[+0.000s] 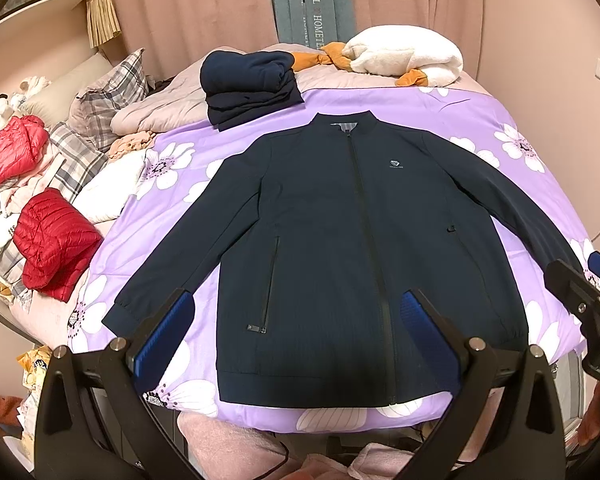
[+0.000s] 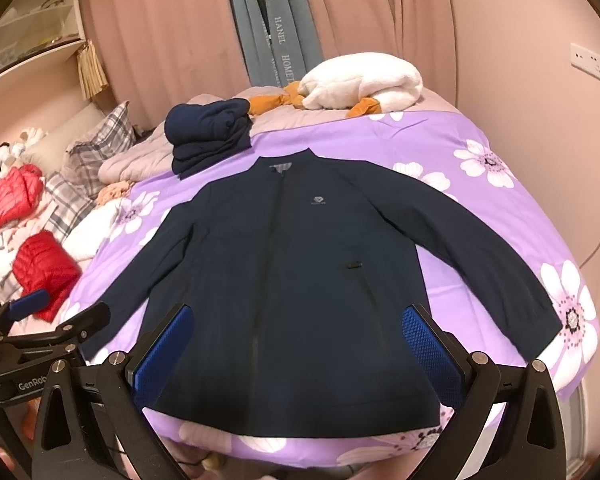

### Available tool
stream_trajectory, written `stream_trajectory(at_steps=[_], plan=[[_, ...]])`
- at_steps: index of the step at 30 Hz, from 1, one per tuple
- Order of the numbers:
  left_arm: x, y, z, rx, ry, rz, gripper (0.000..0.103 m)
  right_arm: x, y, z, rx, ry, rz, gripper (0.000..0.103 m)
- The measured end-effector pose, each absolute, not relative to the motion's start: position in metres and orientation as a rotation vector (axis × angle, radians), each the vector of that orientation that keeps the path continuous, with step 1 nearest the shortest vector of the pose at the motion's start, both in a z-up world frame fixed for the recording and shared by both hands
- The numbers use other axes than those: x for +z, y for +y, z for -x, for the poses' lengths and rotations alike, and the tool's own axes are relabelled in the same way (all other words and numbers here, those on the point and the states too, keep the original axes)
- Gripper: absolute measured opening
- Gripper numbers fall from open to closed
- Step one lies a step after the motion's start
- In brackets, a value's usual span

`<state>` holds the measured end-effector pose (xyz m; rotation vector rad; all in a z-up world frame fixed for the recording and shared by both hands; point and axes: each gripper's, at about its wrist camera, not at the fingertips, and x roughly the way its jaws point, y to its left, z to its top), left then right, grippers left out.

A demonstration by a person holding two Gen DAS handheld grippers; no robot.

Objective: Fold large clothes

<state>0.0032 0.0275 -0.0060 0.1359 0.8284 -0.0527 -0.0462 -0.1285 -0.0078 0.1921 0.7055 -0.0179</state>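
A dark navy zip jacket point(image 1: 340, 240) lies flat, front up, sleeves spread, on a purple flowered bedspread point(image 1: 480, 120); it also shows in the right wrist view point(image 2: 292, 280). My left gripper point(image 1: 300, 320) is open and empty, hovering above the jacket's lower hem. My right gripper point(image 2: 296, 332) is open and empty, also above the lower front of the jacket. The right gripper shows at the right edge of the left wrist view point(image 1: 580, 284). The left gripper shows at the left edge of the right wrist view point(image 2: 56, 316).
A stack of folded navy clothes point(image 1: 248, 88) sits behind the collar. A white plush with orange parts point(image 1: 404, 56) lies at the far edge. Red puffer jackets point(image 1: 52, 240), plaid pillows point(image 1: 112, 92) and loose laundry crowd the left side. Pink curtains point(image 1: 200, 4) hang behind.
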Motion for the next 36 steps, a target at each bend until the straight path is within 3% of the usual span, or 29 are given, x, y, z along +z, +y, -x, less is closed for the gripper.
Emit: stream_trajectory(at_steps=[26,32,36], plan=[[-0.012,0.024,-0.012,-0.064,0.855,-0.124,0.103,-0.012,-0.125,0.041,-0.022,0.716,-0.198,0.103],[-0.052,0.051,-0.043,-0.419,1.045,0.270,0.103,-0.026,-0.168,0.043,0.053,0.557,-0.416,0.103],[-0.094,0.071,-0.066,-0.311,1.098,0.341,0.103,-0.058,-0.206,0.045,0.082,0.517,-0.593,0.103]])
